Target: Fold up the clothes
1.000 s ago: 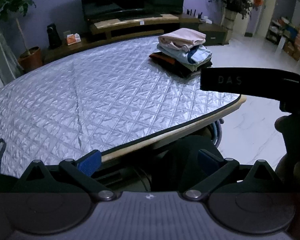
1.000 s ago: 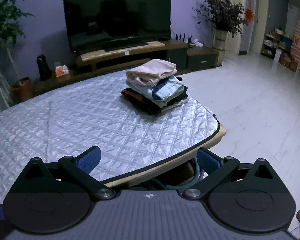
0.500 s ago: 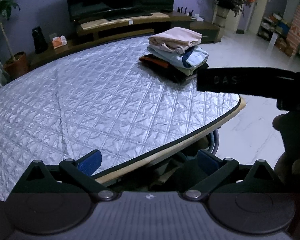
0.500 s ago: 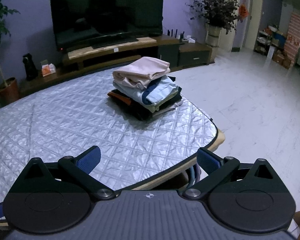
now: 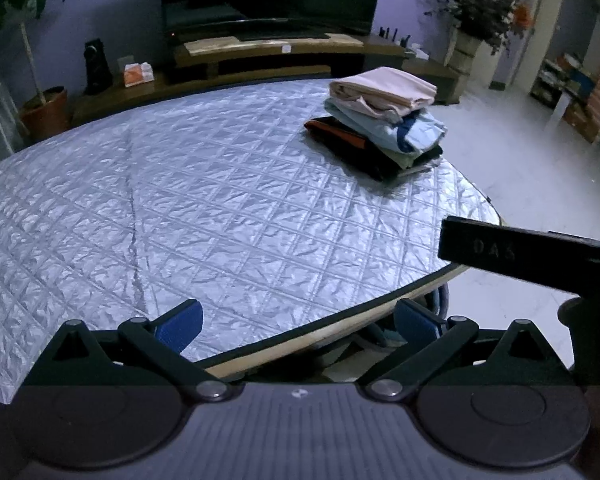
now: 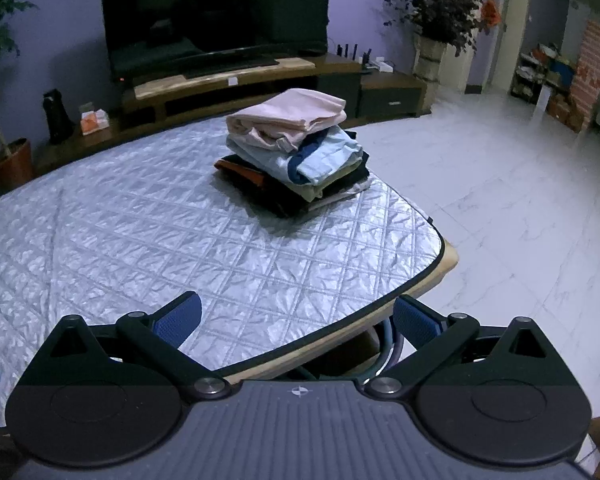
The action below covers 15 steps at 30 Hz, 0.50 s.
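A stack of folded clothes (image 5: 384, 120) (image 6: 296, 148) rests near the far right edge of the table, a pink garment on top, light blue below, dark and orange pieces at the bottom. My left gripper (image 5: 298, 322) hovers open over the table's near edge, nothing between its blue pads. My right gripper (image 6: 296, 318) is also open and empty, above the near right edge, well short of the stack. The black body of the right gripper (image 5: 528, 256) shows at the right of the left wrist view.
The table wears a quilted silver cover (image 5: 180, 200) (image 6: 140, 232). Behind it stand a TV (image 6: 216, 8) on a low wooden stand (image 6: 240, 80) and potted plants (image 6: 436, 12). White tiled floor (image 6: 520, 200) lies to the right.
Both grippers have swung and advanced a little over the table; the stack sits closer and more central in the right view. The jaws stayed open and empty.
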Each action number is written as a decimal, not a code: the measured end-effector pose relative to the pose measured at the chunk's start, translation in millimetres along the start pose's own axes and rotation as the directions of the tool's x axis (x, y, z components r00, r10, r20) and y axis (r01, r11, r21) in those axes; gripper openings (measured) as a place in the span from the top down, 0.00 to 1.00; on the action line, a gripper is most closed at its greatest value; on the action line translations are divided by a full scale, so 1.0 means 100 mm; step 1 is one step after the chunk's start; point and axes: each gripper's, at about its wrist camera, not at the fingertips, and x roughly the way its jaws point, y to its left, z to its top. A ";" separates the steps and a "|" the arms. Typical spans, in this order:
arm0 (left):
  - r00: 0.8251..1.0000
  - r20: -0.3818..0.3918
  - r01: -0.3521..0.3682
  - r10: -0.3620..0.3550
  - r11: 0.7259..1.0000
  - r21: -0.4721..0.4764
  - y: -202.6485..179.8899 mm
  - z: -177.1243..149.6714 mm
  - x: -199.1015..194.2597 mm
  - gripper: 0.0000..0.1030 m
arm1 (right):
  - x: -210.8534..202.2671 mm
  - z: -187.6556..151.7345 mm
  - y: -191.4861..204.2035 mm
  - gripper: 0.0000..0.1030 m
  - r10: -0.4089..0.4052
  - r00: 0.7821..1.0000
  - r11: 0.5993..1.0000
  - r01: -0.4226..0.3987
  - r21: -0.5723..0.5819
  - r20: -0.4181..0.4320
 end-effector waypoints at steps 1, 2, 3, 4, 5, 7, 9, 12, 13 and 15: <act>1.000 -0.001 0.000 0.000 1.000 -0.002 0.01 0.00 0.00 0.01 | 0.00 -0.01 0.02 0.00 0.000 1.000 1.000 0.000 -0.007 0.003; 1.000 -0.003 0.001 -0.001 1.000 -0.005 0.02 0.00 0.01 0.01 | 0.00 -0.02 0.04 0.00 0.000 1.000 1.000 0.000 -0.014 0.005; 1.000 -0.006 0.003 -0.003 1.000 -0.008 0.03 -0.01 0.03 0.01 | 0.00 -0.03 0.06 0.00 0.001 1.000 1.000 -0.001 -0.019 0.007; 1.000 -0.009 0.004 -0.004 1.000 -0.012 0.04 -0.01 0.04 0.01 | 0.00 -0.03 0.06 0.00 0.002 1.000 1.000 -0.002 -0.022 0.009; 1.000 -0.013 0.006 -0.006 1.000 -0.016 0.05 -0.02 0.06 0.01 | 0.00 -0.04 0.07 0.00 0.002 1.000 1.000 -0.002 -0.024 0.011; 1.000 -0.007 0.005 -0.005 1.000 -0.015 0.06 -0.03 0.08 0.01 | 0.00 -0.05 0.08 0.00 0.002 1.000 1.000 -0.002 -0.028 0.015; 1.000 0.017 -0.005 0.005 1.000 -0.007 0.08 -0.05 0.08 0.01 | 0.02 -0.07 0.09 0.00 -0.002 1.000 1.000 0.002 -0.031 0.015; 0.997 0.078 -0.012 0.012 1.000 0.005 0.08 -0.09 0.06 0.01 | 0.07 -0.11 0.10 0.00 -0.013 1.000 0.999 0.014 -0.038 0.014; 0.996 0.091 -0.013 0.012 1.000 0.007 0.07 -0.10 0.05 0.01 | 0.08 -0.13 0.11 0.00 -0.018 1.000 0.999 0.018 -0.041 0.015; 0.994 0.113 -0.013 0.012 1.000 0.010 0.07 -0.12 0.05 0.05 | 0.12 -0.17 0.15 0.00 -0.029 0.999 0.998 0.031 -0.061 0.031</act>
